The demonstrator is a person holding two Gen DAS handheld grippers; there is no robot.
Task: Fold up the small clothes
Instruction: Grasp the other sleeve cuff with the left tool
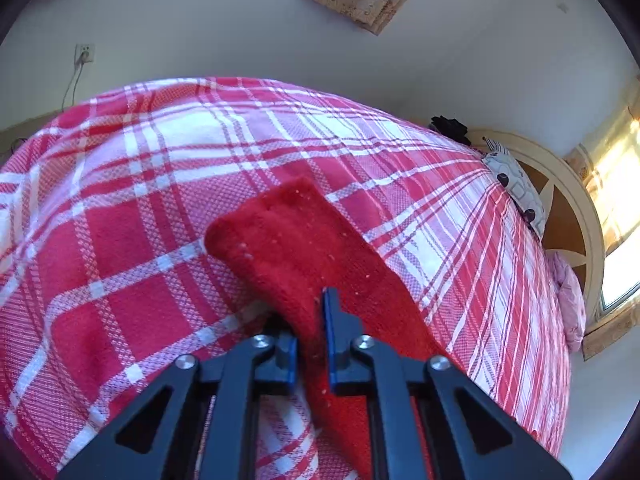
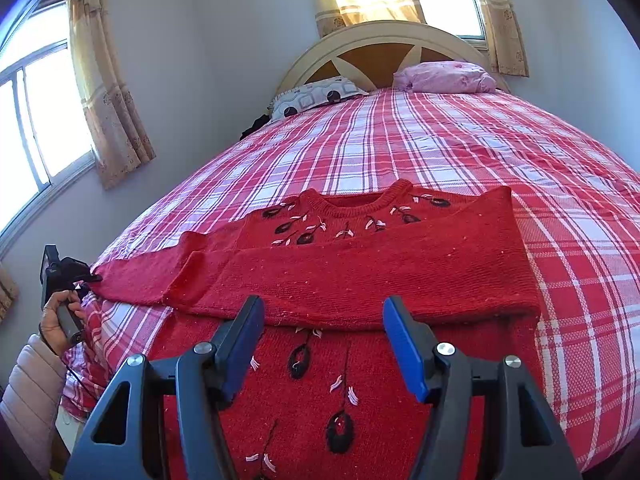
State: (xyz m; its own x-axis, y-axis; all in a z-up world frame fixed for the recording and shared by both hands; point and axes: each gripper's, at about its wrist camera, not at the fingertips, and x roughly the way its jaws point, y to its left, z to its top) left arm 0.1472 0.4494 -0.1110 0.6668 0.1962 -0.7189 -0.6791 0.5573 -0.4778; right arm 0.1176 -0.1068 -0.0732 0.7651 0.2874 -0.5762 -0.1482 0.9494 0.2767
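**Sleeve pinched on the left, right tongs kept wide and waiting**

So the red sweater is laid flat across the plaid bedspread, neck hole toward the headboard, with the embroidered front facing up. One sleeve has already been brought across the chest, which is probably why that band of plain knit sits over the flower stitching.

The other sleeve is stretched out toward the bed edge, and it's clamped near its cuff end by the left gripper; the blue pads are drawn nearly together with red knit squeezed between them. In the right wrist view that gripper is seen at the sleeve tip, held by a hand. A grip out at the end makes sense, since the whole sleeve can then be swung over in one go.

The right gripper is held above the lower body of the sweater, fingers spread apart, nothing caught in them. Likely it's parked there to pin the fabric down while the sleeve gets folded.
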